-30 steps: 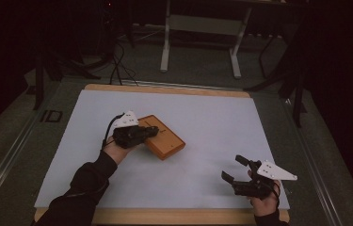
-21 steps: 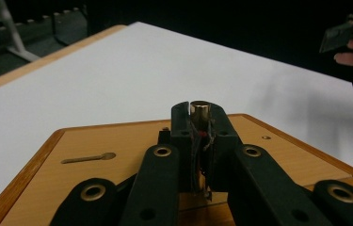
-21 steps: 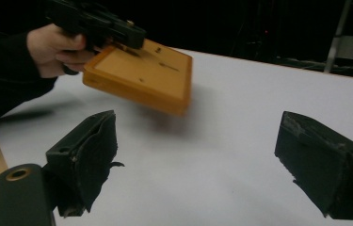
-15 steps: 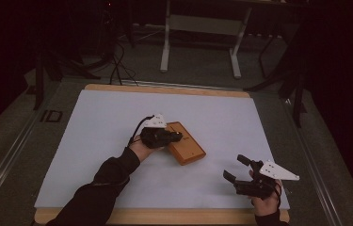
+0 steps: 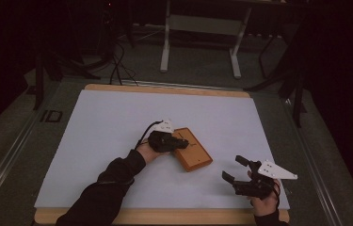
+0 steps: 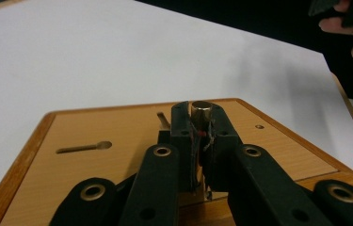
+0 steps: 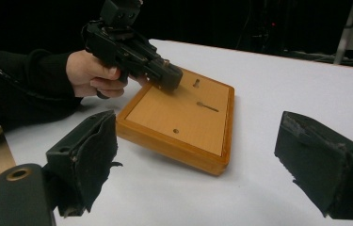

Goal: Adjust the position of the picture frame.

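While holding the small metal peg [image 6: 201,113] tight in the left gripper [image 5: 180,142] over the wooden board [image 5: 197,155] mid-worktop [image 5: 94,132], lower slowly, straight into a hole; keep right gripper [image 5: 234,170] wide, away.

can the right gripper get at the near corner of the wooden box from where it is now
Probably yes. The right gripper has open jaws and sits apart from the wooden box, with bare white sheet between. The left gripper grips a small knob on the box's far side.
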